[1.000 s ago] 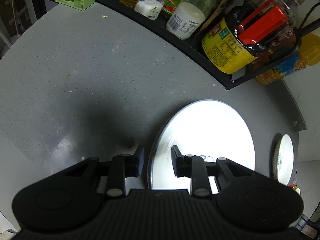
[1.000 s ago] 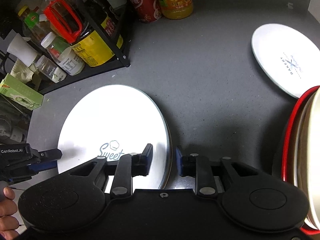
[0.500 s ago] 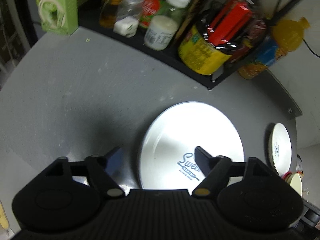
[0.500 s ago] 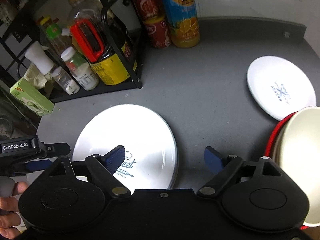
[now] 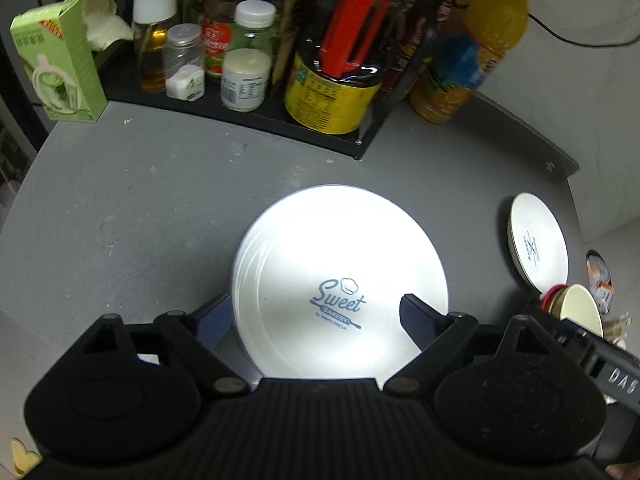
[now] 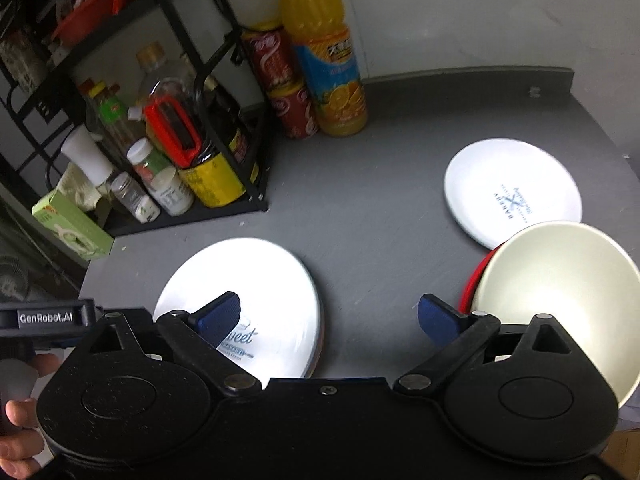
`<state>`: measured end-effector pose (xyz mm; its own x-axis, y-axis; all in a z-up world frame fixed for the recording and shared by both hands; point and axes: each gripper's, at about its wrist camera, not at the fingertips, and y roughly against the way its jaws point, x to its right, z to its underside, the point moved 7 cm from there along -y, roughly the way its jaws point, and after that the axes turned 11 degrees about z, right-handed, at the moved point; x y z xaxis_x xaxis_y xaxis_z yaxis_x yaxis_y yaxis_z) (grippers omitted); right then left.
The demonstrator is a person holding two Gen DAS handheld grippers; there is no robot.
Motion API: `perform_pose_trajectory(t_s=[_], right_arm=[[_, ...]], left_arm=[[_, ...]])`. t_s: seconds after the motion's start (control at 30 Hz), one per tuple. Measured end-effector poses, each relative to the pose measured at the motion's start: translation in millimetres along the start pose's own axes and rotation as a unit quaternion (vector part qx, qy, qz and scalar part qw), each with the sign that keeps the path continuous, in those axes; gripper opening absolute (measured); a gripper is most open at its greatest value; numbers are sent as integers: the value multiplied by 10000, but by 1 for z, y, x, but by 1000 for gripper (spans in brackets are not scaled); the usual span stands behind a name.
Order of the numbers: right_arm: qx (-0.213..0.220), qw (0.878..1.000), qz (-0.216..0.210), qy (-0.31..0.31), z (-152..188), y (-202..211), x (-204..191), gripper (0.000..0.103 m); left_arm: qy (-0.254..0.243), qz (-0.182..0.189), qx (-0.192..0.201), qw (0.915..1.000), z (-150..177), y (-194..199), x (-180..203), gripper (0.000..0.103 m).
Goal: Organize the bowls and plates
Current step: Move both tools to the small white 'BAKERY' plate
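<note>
1. Left wrist view: left gripper (image 5: 314, 306) spread wide, just been opening, nothing gripped; large round white "Sweet" plate (image 5: 340, 276) flat on grey counter (image 5: 140, 208), directly below and ahead.
2. Right wrist view: right gripper (image 6: 328, 312) also wide, just been opening, empty; small white plate (image 6: 512, 196) far right, cream bowl (image 6: 560, 288) closer right — right hand nearer.

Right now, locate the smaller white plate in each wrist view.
Left wrist: smaller white plate at the right edge, seen edge-on.
Right wrist: upper right, just behind the cream bowl.
Shared landmark: orange juice bottle beside the black rack.
</note>
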<state>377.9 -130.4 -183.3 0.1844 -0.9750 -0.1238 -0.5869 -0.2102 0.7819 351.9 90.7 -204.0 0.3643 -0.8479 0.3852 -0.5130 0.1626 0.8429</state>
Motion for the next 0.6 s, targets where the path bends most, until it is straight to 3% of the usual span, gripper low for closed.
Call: perform_pose_trajectory(t_s=[0.33,0.6], right_arm=[[333,9994,65,14,-24,10,29,96],[446,9988,174,73,-48,6,64,96]], left_arm=[[-257,169,51,9995,-11,-7,43,102],[-323,220,220,9990,-29,-22,81,103]])
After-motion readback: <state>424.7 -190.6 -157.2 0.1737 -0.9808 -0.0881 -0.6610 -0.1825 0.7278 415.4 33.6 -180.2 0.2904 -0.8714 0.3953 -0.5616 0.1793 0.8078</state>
